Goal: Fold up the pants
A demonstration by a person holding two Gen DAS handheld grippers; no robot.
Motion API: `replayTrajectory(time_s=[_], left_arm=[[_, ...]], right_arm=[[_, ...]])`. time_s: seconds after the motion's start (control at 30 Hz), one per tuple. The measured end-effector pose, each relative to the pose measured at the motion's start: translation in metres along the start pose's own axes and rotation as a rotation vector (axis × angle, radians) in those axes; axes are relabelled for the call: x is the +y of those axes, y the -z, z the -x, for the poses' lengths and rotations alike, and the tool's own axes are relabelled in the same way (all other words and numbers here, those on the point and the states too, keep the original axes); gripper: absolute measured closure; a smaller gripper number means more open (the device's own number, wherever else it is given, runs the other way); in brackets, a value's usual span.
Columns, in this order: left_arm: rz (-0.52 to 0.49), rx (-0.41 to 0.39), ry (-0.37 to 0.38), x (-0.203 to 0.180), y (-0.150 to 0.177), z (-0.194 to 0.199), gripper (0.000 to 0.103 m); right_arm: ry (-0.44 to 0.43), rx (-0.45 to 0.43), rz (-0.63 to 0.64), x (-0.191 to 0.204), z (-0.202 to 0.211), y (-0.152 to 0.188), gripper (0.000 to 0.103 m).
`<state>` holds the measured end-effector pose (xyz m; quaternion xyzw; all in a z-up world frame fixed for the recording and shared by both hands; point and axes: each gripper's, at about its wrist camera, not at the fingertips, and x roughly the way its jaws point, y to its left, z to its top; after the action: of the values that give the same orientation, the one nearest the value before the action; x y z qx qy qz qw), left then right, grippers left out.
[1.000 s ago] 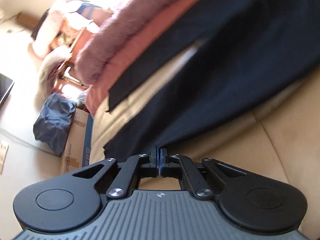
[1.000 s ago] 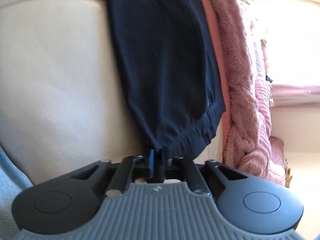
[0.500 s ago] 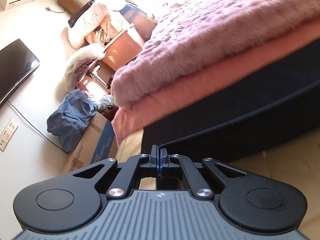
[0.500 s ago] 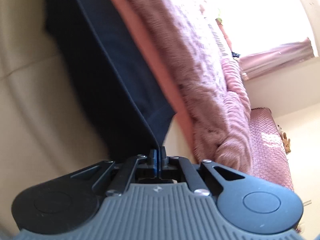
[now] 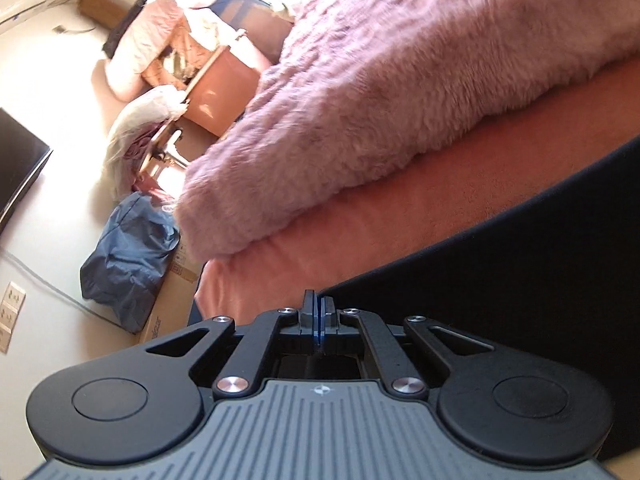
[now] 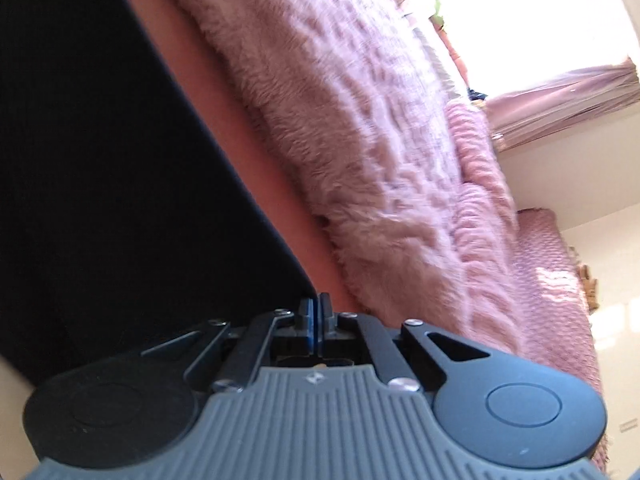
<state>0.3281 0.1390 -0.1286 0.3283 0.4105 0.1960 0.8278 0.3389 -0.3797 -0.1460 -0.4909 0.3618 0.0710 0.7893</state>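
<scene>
Pinching smooth black pants (image 5: 520, 280) corners, left tool (image 5: 319, 312) and right tool (image 6: 315, 312) clamp beside fluffy pink blanket (image 5: 400, 100).

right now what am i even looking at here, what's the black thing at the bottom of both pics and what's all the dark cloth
The black shape at the bottom of each picture is a handheld claw with two fingers. A person holds one in each hand, and a small wide-angle camera on each looks forward along the fingers. One picture comes from the left claw, the other from the right claw.

The dark cloth is a pair of black pants, which the person is folding. In both views the claw's fingers are closed together with an edge of the pants pinched between them.

Behind the pants lie an orange-pink sheet and a fluffy pink blanket on a bed. Past the bed, the left view shows a blue bag on a cardboard box and a dark screen on the wall.
</scene>
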Motion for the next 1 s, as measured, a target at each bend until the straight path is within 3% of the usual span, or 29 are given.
replayTrajectory(time_s=[0.17, 0.5, 0.63, 0.67, 0.7, 0.77, 0.9, 1.0], left_arm=[[-0.032, 0.020, -0.003, -0.022, -0.006, -0.029, 0.103], [-0.040, 0.026, -0.005, -0.039, -0.003, -0.050, 0.102], [-0.063, 0.028, 0.003, -0.044, -0.001, -0.050, 0.091], [-0.059, 0.017, 0.008, -0.043, -0.001, -0.048, 0.086], [-0.052, 0.003, 0.006, -0.041, 0.000, -0.044, 0.079], [-0.038, -0.030, 0.006, -0.037, 0.001, -0.033, 0.070], [0.013, -0.092, 0.061, -0.029, 0.002, 0.000, 0.068], [0.073, -0.076, 0.196, -0.029, 0.005, 0.022, 0.069]], right_arm=[[-0.047, 0.037, 0.020, 0.013, -0.048, -0.008, 0.103], [-0.095, 0.054, -0.023, 0.024, -0.077, -0.008, 0.103], [-0.075, 0.046, -0.034, 0.029, -0.078, -0.009, 0.102], [-0.071, 0.041, -0.045, 0.028, -0.077, -0.009, 0.095], [-0.061, 0.035, -0.061, 0.027, -0.074, -0.009, 0.071], [-0.011, 0.014, -0.127, 0.021, -0.066, -0.007, 0.044], [-0.013, -0.039, -0.358, 0.001, -0.031, 0.014, 0.045], [-0.052, -0.040, -0.589, -0.011, -0.005, 0.043, 0.051]])
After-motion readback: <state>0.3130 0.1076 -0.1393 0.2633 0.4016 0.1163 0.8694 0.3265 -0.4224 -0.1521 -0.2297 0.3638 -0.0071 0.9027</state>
